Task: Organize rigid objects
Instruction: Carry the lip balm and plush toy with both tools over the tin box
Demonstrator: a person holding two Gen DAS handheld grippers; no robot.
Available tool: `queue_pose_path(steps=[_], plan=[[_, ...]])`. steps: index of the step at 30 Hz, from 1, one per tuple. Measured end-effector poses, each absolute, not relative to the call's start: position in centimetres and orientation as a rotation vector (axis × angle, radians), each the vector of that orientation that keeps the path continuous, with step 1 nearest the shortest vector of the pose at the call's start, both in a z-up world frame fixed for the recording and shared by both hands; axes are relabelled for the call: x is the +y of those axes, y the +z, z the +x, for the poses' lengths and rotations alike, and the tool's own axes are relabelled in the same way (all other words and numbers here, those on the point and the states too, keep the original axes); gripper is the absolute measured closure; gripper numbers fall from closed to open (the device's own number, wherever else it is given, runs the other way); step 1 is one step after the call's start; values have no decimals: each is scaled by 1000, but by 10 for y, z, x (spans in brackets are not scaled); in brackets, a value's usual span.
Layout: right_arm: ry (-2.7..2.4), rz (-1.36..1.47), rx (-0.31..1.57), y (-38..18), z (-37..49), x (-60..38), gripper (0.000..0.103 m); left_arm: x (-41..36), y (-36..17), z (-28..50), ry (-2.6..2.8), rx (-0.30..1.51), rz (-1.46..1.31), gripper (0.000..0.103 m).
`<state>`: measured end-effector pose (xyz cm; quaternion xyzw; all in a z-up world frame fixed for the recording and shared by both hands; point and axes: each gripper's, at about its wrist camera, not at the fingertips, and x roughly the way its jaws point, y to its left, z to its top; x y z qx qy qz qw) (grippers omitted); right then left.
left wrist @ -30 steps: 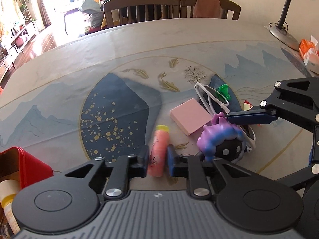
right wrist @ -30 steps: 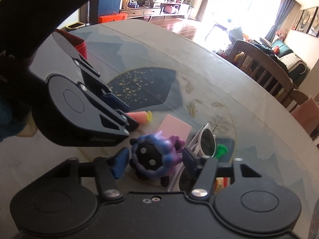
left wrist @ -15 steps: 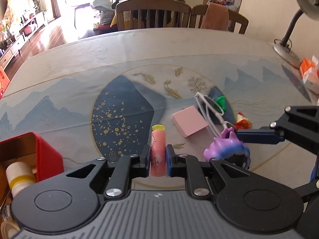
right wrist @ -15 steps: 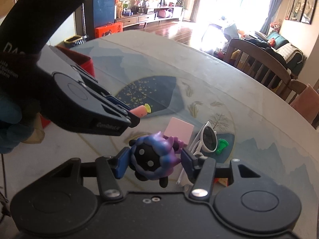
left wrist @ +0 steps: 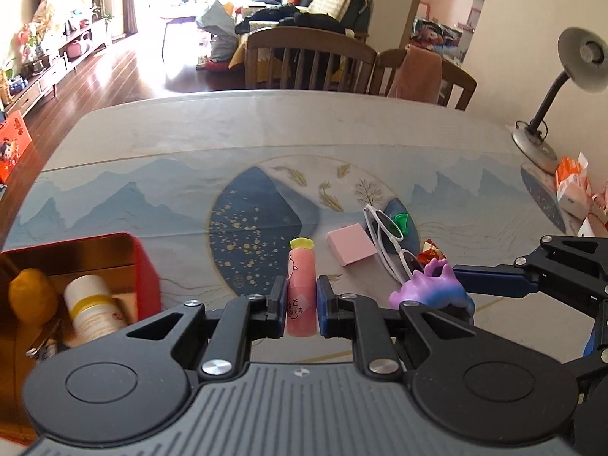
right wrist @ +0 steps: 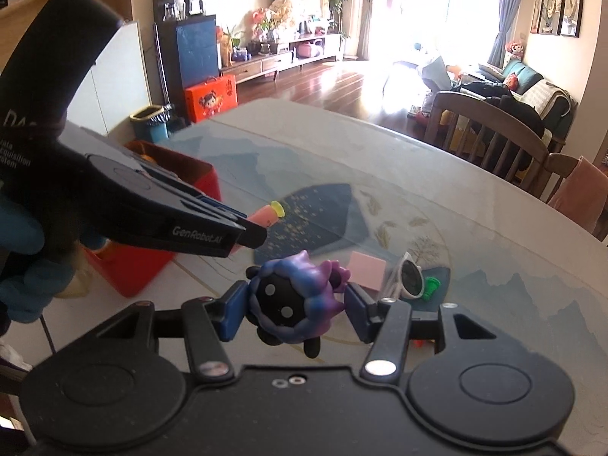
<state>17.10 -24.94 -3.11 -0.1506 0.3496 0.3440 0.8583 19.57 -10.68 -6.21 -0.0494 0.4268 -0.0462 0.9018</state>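
Left claw [left wrist: 301, 306] clamped narrow; right claw [right wrist: 294, 306] gripping wider, both angled downward.

Glossy metal red tin [left wrist: 144, 266], smooth plastic pink tube [left wrist: 301, 288], matt printed tablecloth [left wrist: 190, 159].

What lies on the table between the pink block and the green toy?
The white sunglasses lie between the pink block and the green toy; the left wrist view shows it.

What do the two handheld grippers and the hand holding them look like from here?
Both are black plastic with round pivot discs, silver screws and linkage arms ending in blue pads. The left gripper has a ribbed grey top plate; its side carries white "GenRobot.AI" lettering, with more white print on the curved black handle. The right gripper is built alike. The hand on the left gripper wears a blue glove.
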Motion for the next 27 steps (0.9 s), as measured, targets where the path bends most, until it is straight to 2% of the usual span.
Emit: queue_pose_path(steps=[13,27], plan=[[791,-323,680,-9,140,-192,49,-42,-36,147,-10,842,-146,88],[812,-320,694,-14,131,-123,49,48,-43,119,73,850,-157,88]])
